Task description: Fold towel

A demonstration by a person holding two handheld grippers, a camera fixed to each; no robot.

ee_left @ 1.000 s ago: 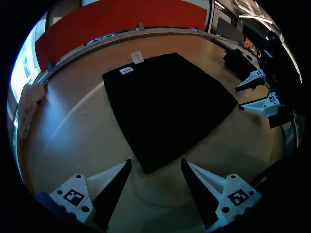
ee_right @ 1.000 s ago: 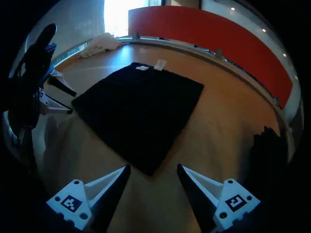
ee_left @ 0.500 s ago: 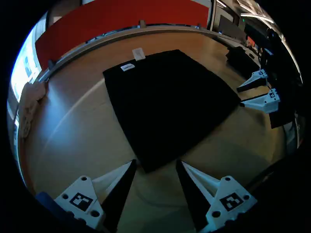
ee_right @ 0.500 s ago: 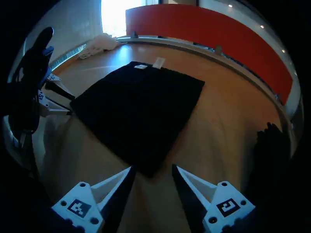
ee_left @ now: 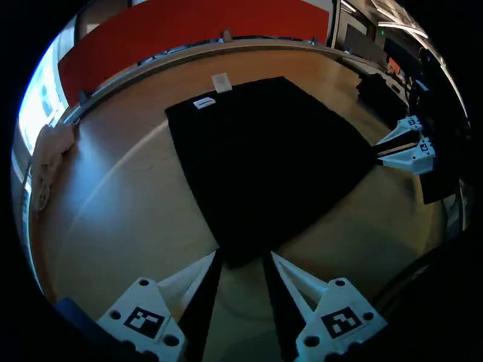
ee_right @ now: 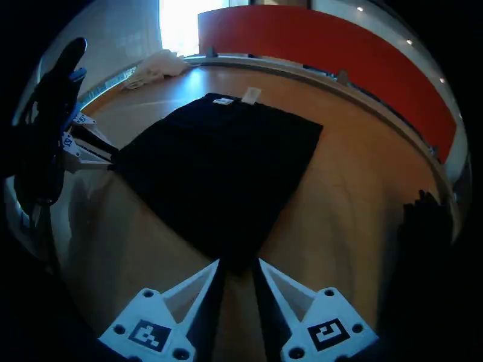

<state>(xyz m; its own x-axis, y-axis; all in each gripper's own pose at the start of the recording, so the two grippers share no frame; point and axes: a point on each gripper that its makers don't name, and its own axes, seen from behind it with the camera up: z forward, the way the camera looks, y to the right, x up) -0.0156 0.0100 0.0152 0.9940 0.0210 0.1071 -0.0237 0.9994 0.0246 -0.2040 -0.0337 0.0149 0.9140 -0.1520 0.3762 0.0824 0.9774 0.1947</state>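
In the left gripper view, starting at the left, a heap of pale cloth (ee_left: 47, 151) lies at the table's far rim, well apart from the work. Next comes bare wooden table (ee_left: 121, 199), with a red panel (ee_left: 181, 30) running behind its far edge. The black towel (ee_left: 265, 163) lies flat in the middle of the table, one corner pointing straight at me. A white tag (ee_left: 204, 102) sits on its far-left corner, and a small white card (ee_left: 221, 82) lies just beyond that edge. My left claw (ee_left: 241, 260) is low at the near corner and is not clenched. Its fingers stand a narrow gap apart with the corner's tip between them, and I cannot tell whether either pad touches cloth. Farther right, my right claw (ee_left: 379, 152) points in at the towel's right-hand corner, with a dark bundle (ee_left: 377, 90) on the table behind it. In the right gripper view, my hand (ee_right: 45, 120) is a dark shape at the left, holding the left claw at the towel's left corner. In the middle, the right claw (ee_right: 238, 265) stands likewise unclenched, a slim gap straddling its own corner of the towel. The dark bundle sits at the right near the table's edge, well clear of the towel.
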